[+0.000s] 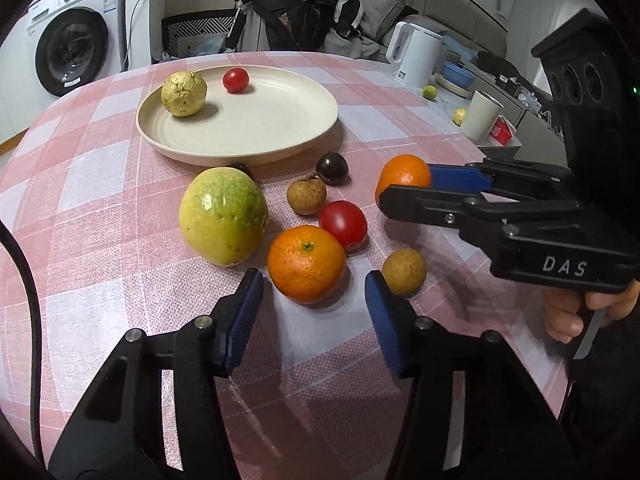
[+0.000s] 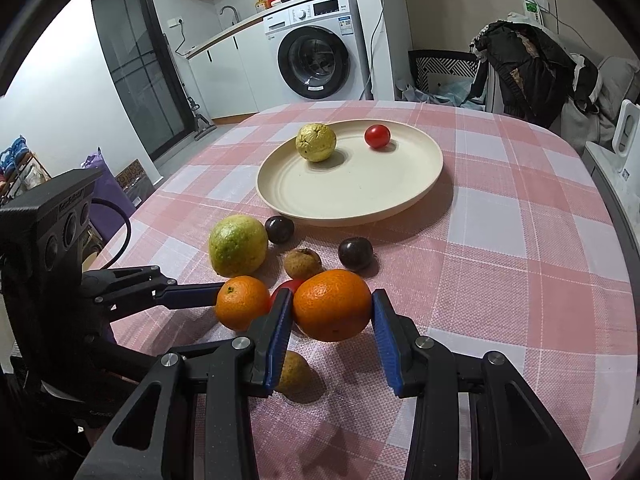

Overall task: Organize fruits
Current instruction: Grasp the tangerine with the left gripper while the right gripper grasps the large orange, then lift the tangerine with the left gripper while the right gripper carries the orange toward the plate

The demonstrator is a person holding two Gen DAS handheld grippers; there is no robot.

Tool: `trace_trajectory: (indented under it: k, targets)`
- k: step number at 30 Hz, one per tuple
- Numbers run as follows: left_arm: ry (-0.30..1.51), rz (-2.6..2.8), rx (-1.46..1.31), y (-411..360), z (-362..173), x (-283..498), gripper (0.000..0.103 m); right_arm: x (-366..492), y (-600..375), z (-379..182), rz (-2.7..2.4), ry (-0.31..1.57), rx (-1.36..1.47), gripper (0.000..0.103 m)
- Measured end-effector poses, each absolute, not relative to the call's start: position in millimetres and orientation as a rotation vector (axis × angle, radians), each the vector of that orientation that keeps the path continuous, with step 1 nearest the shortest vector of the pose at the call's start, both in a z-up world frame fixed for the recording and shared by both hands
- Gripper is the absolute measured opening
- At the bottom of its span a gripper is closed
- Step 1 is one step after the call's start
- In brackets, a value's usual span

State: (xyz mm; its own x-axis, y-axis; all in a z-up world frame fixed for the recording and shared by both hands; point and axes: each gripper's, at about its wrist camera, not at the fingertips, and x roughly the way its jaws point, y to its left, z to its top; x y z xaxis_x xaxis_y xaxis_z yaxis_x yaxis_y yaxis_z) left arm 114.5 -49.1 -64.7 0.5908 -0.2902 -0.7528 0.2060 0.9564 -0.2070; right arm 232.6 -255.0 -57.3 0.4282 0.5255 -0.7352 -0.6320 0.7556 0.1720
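My right gripper is shut on one orange, its blue pads pressing both sides; it shows from the side in the left wrist view. My left gripper is open, its fingertips either side of a second orange without touching it. A cream plate holds a wrinkled yellow fruit and a cherry tomato. On the cloth lie a big green-yellow fruit, a red tomato, two longans and two dark plums.
The pink checked tablecloth covers a round table. A white kettle and a white cup stand on a counter beyond the right edge. A clothes-draped chair and a washing machine stand behind the table.
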Motion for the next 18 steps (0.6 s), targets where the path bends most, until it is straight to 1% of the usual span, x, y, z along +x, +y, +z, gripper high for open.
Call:
trace_trajectory:
  k: [4,7,8,18]
  targets:
    - [0.892,-0.271,-0.115,-48.6,-64.8,117.8,0.048,231.1,-254.6,-57.2,0.727,0.865,-0.144,0.041]
    - [0.891,-0.262,-0.126,-47.7,-65.0,121.1,0.041,230.6,-254.3,-57.1,0.727,0.866,-0.145,0.041]
    - [0.892,-0.263,-0.129,-47.1,-65.4,122.2,0.037,230.8,-254.1,-57.0,0.727,0.865,-0.145,0.041]
    - [0.882,-0.260,-0.116,-46.3,-63.5,119.5,0.035,230.5,-254.2,-56.7,0.726,0.861,-0.142,0.041]
